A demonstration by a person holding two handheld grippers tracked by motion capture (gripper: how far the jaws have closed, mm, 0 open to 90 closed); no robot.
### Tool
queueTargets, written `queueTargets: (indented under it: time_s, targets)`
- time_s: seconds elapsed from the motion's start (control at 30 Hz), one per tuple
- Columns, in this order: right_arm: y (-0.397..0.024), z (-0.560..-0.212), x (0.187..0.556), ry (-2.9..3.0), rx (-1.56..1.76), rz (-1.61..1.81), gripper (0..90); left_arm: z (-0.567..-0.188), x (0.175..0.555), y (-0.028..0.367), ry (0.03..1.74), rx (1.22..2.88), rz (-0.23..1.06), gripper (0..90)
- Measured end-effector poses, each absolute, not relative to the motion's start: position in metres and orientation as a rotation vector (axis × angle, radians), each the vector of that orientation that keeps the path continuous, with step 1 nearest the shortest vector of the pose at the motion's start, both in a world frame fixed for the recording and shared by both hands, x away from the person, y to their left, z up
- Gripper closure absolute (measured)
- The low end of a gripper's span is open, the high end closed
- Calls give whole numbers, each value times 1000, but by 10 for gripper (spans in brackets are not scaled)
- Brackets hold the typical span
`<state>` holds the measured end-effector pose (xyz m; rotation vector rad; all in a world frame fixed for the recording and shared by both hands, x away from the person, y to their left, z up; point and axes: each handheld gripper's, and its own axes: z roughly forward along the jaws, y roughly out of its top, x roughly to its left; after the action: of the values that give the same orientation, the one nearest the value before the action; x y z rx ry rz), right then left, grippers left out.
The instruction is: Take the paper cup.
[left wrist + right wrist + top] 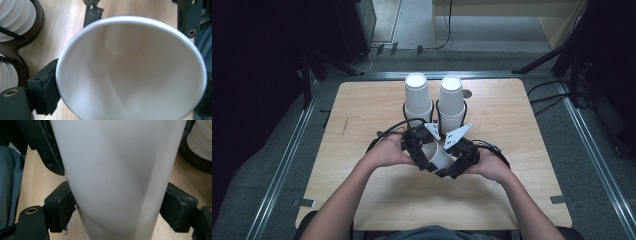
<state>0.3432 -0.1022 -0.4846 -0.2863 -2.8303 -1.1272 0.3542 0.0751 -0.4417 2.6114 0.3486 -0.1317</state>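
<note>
- Both grippers held one white paper cup (pixel 438 155) above the wooden table (pixel 362 110).
- Left gripper (pixel 130 82) squeezed its rim.
- Right gripper (pixel 117 207) squeezed its side.

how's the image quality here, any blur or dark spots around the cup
High view: sharp and evenly lit on the light wooden table, surroundings fall into darkness. Left gripper view: the white paper cup sits very close, its near rim soft, a grey shadow inside. Right gripper view: cup wall slightly blurred, shaded on its right side.
</note>
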Motion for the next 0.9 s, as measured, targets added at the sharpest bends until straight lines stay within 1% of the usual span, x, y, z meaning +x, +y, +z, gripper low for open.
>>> queueTargets:
  time_s: [0.07,0.23,0.43,0.6,0.9]
  targets:
    - [-104,-484,344,-2834,-291,-1131,210,-441,355,77,356,2587,-122,24]
    - [-107,-482,345,-2832,-300,-1138,209,-436,356,82,360,2546,-99,2]
    - [-110,-480,346,-2832,-310,-1156,209,-435,356,87,378,2519,-96,0]
    - [-116,-474,347,-2830,-328,-1191,208,-432,356,96,394,2466,-75,0]
    - [-124,-468,349,-2828,-349,-1225,208,-430,353,110,405,2389,-83,0]
